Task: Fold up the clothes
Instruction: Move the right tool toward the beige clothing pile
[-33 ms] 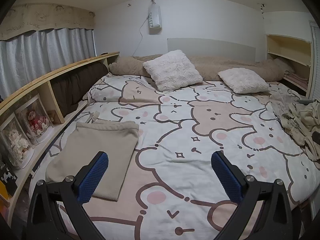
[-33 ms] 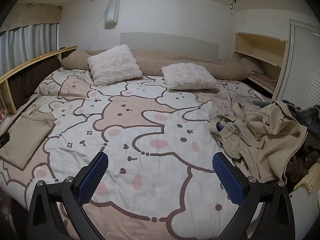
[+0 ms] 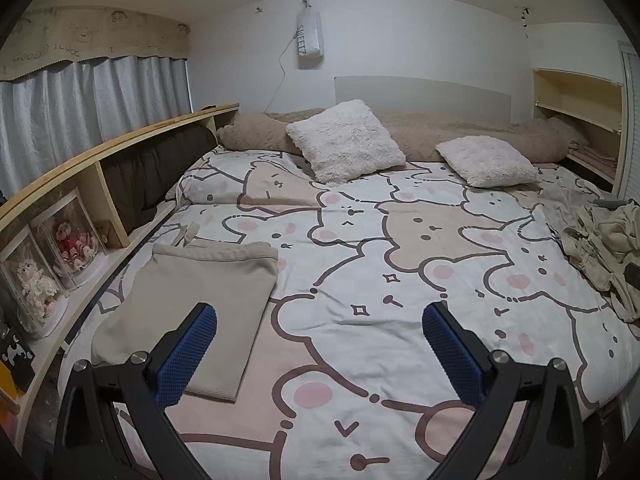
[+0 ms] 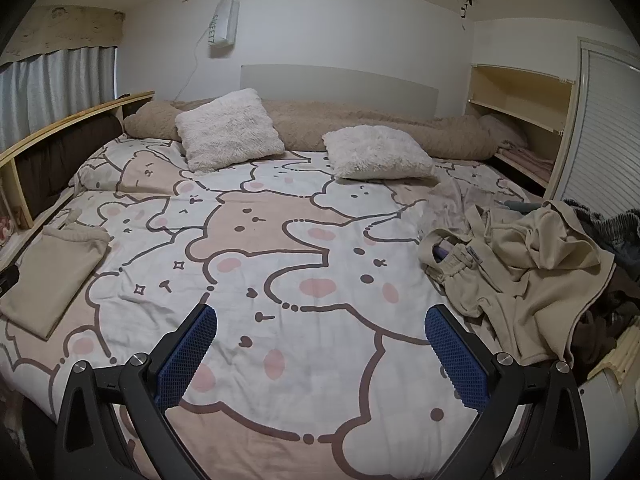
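A folded beige garment [image 3: 192,304] lies flat on the left side of the bed, also seen in the right wrist view [image 4: 52,276]. A crumpled pile of beige clothes [image 4: 520,276] lies on the bed's right side, also at the right edge of the left wrist view [image 3: 604,248]. My left gripper [image 3: 320,348] is open and empty, above the near bed edge, just right of the folded garment. My right gripper [image 4: 320,352] is open and empty, above the bedspread, left of the crumpled pile.
The bed has a bear-print cover [image 3: 400,248], two white fluffy pillows [image 3: 344,140] [image 3: 486,160] and a long brown bolster [image 3: 460,132] at the head. A wooden shelf with boxed dolls [image 3: 60,240] runs along the left. Dark clothes [image 4: 616,232] and a shelf [image 4: 520,120] stand right.
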`<state>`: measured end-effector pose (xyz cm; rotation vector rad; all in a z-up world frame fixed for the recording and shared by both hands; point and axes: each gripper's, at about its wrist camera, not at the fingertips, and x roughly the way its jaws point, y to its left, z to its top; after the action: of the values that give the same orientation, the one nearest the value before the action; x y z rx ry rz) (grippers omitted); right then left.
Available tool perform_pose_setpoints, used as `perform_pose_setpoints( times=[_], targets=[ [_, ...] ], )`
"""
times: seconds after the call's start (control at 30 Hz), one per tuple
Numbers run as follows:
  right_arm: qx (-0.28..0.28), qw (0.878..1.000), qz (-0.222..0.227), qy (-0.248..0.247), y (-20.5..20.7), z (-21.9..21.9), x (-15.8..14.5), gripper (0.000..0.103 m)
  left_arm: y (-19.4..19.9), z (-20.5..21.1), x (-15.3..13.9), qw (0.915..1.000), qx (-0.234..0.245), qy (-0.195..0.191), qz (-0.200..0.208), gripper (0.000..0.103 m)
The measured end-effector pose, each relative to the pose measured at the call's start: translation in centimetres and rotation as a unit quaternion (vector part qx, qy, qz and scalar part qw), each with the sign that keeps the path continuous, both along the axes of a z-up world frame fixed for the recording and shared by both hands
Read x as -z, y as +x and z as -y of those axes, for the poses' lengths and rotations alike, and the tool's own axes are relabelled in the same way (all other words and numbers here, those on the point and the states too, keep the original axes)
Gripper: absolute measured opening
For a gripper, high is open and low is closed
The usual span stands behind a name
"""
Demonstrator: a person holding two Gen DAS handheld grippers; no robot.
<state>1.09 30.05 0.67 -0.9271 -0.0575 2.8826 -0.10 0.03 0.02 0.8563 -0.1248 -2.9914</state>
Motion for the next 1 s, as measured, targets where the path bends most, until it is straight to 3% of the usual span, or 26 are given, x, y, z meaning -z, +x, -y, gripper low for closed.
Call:
perform_pose_setpoints(
  times=[1.0],
  targets=[
    [0.001, 1.000, 0.014, 0.003, -0.29, -0.05, 0.99, 0.103, -0.14, -0.02, 0.61, 1.0000, -0.001, 0.001, 0.002, 0.103]
  ],
)
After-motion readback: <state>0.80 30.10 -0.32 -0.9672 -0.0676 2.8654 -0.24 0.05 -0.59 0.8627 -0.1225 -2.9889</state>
